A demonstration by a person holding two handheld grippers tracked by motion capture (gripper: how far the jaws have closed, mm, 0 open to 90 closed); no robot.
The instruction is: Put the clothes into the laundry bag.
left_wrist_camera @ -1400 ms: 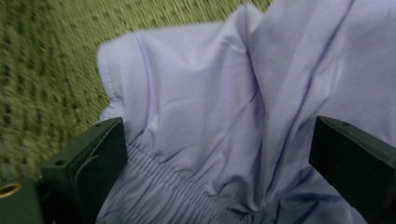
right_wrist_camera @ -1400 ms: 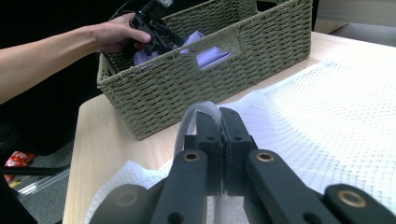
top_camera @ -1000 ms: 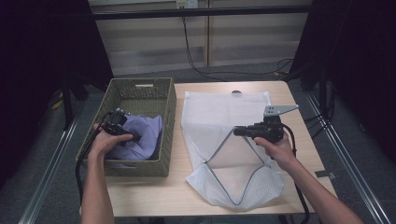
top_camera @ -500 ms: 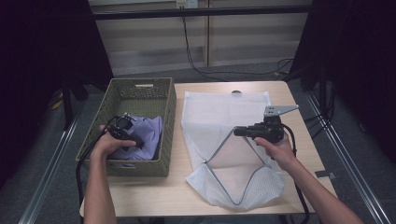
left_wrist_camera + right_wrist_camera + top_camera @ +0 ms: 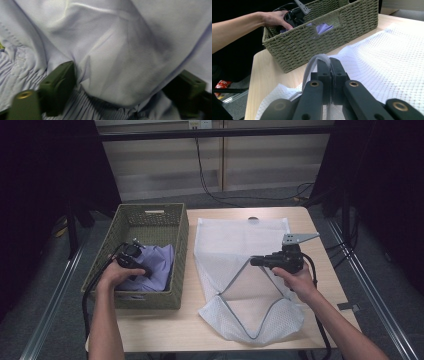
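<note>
Table (image 5: 320, 245) bears basket (image 5: 150, 212) beside dark curtains (image 5: 50, 180).

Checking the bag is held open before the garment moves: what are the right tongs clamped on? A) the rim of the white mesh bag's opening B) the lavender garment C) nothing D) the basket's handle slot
A: in the right gripper view the right tongs pinch the grey-edged rim of the mesh bag, lifting its mouth open off the table.

A lilac garment (image 5: 159, 265) lies in an olive woven basket (image 5: 150, 222) beside a white mesh bag (image 5: 240, 250).
</note>
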